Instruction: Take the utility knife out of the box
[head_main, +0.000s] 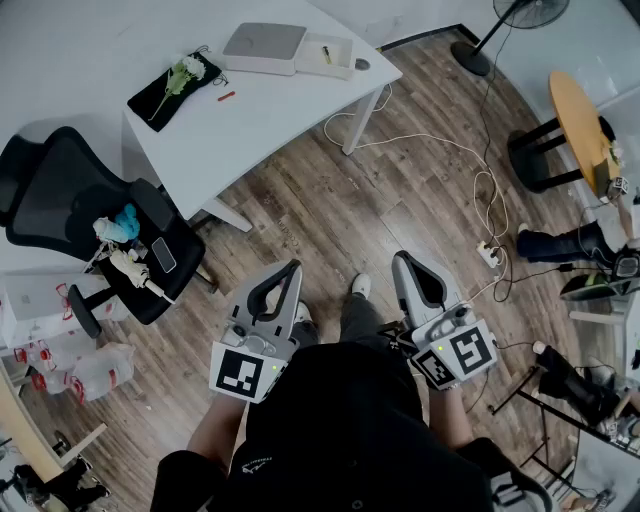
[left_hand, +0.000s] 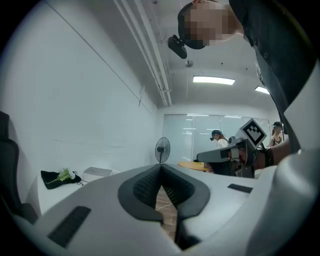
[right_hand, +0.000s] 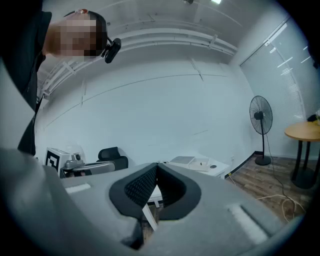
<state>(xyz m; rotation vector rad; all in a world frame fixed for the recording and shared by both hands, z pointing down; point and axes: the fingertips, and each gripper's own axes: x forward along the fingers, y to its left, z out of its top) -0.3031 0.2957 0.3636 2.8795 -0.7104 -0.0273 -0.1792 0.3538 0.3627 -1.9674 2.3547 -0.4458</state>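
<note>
On the white table (head_main: 290, 105) at the far side stands a shallow white box (head_main: 325, 54) beside a grey lid (head_main: 263, 42). A small yellowish item (head_main: 326, 54) lies in the box; it is too small to tell what it is. Both grippers are held close to the person's body over the wooden floor, well short of the table. My left gripper (head_main: 293, 267) is shut and holds nothing, its pads meeting at the tip (left_hand: 160, 166). My right gripper (head_main: 402, 258) is shut and holds nothing as well (right_hand: 157, 165). The box (right_hand: 200, 163) shows beyond the right jaws.
A black office chair (head_main: 90, 215) with loose items stands at the left. A black cloth with flowers (head_main: 178, 80) and a small red thing (head_main: 227, 96) lie on the table. Cables and a power strip (head_main: 490, 250) cross the floor. A round wooden table (head_main: 582, 115) and a fan (head_main: 520, 15) stand at the right.
</note>
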